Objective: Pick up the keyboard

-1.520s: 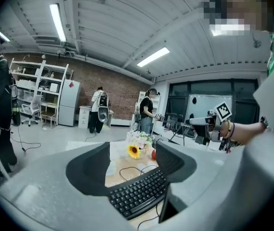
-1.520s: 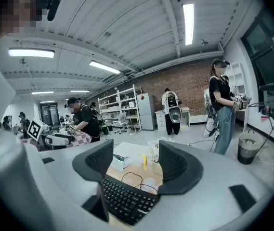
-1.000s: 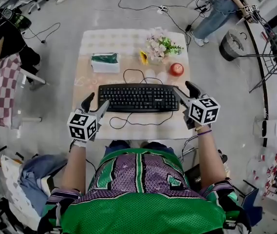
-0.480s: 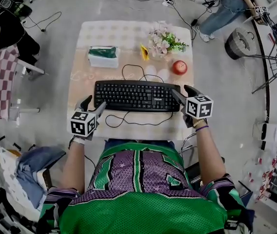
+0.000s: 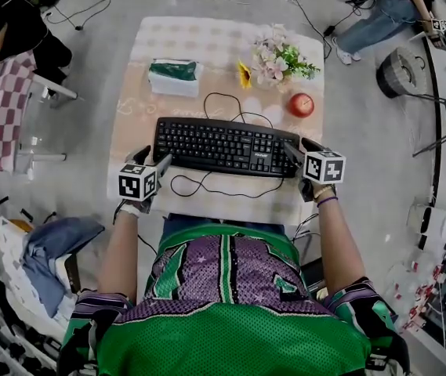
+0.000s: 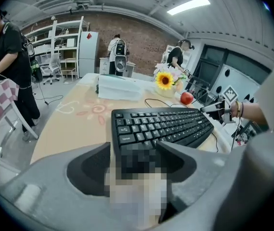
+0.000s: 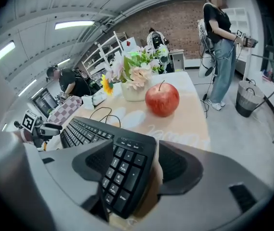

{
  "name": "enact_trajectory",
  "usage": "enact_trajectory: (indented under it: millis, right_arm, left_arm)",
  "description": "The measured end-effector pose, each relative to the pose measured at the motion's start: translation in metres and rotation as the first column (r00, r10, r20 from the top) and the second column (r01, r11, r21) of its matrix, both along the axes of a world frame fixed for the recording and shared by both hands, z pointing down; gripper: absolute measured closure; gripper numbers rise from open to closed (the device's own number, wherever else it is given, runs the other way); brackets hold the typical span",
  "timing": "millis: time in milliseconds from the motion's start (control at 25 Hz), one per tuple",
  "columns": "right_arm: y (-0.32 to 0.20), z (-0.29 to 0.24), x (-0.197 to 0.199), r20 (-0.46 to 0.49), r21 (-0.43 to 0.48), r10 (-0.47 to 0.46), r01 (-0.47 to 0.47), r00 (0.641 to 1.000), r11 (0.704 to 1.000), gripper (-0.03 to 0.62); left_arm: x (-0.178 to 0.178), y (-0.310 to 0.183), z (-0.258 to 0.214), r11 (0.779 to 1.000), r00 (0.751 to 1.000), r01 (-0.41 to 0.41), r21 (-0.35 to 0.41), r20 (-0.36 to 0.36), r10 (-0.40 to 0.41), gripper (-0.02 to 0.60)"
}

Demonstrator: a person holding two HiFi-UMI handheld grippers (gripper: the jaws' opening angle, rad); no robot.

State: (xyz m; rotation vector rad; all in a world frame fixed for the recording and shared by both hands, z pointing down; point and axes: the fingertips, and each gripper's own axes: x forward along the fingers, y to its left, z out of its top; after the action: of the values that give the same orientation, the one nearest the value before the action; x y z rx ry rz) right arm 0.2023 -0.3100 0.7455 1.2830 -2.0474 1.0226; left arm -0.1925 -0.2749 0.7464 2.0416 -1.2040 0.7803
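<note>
jaws apart on both and gripping nothing, but my left gripper [image 5: 152, 159] and right gripper [image 5: 299, 147] have moved in over the last second and each now straddles an end of the keyboard [image 5: 223, 145], flat on the table [image 5: 138, 116], so clamping looks next

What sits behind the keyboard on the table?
Behind the keyboard: its looped cable, a tissue box, a sunflower, flowers and an apple. The table under it is covered.
</note>
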Motion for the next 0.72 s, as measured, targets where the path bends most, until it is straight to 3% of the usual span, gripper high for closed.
enact_trajectory:
  millis: [280, 720]
  right_arm:
    - [0.001, 0.019, -0.001, 0.025, -0.058, 0.028, -0.027, 0.999, 0.998, 0.315]
    - [-0.003, 0.024, -0.007, 0.078, -0.083, 0.058, -0.051, 0.995, 0.995, 0.312]
  left_arm:
    - [-0.001, 0.000, 0.021, 0.995, 0.999, 0.028, -0.094, -0.041, -0.032, 0.286]
    - [0.004, -0.004, 0.022, 0.992, 0.998, -0.026, -0.122, -0.059, 0.019, 0.285]
